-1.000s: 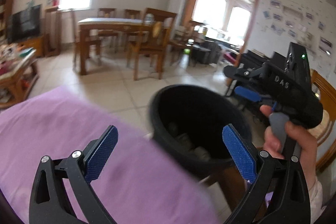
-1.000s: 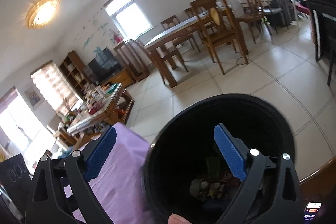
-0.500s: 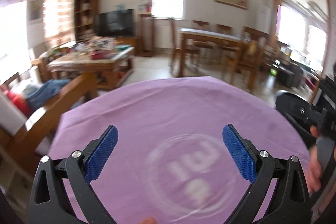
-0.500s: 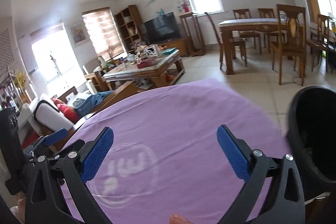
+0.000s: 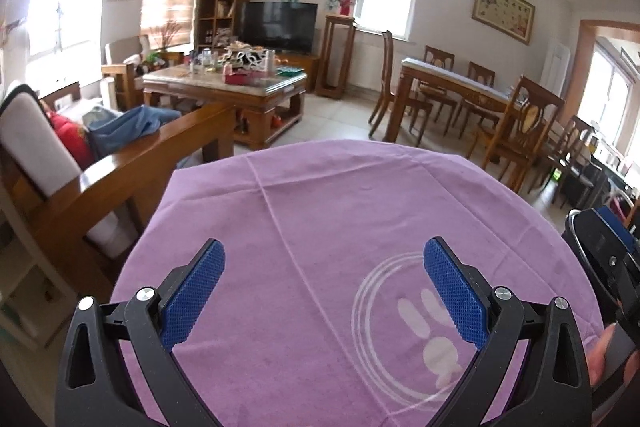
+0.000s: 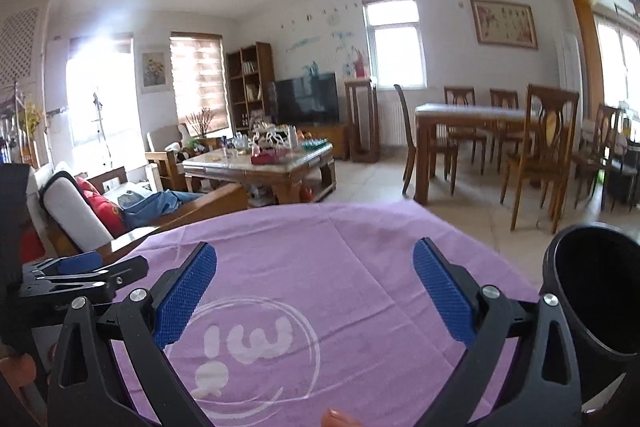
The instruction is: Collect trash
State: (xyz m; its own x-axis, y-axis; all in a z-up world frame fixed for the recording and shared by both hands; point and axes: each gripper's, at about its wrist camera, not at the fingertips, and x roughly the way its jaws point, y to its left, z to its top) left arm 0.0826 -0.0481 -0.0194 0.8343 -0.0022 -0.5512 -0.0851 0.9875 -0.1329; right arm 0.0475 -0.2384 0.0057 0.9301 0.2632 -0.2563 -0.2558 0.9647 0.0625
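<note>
Right now both my tools gape wide and empty over the bare purple desk (image 5: 320, 211), with the black bin (image 6: 596, 291) just right of my right tool (image 6: 314, 291), nearer than my left tool (image 5: 324, 291).

White circled logo on purple tablecloth (image 5: 340, 211), unreadable.

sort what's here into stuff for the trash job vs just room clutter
For the job: black bin, left gripper and right gripper, both open and empty.

Just around: purple cloth, coffee table, dining table, TV.
</note>
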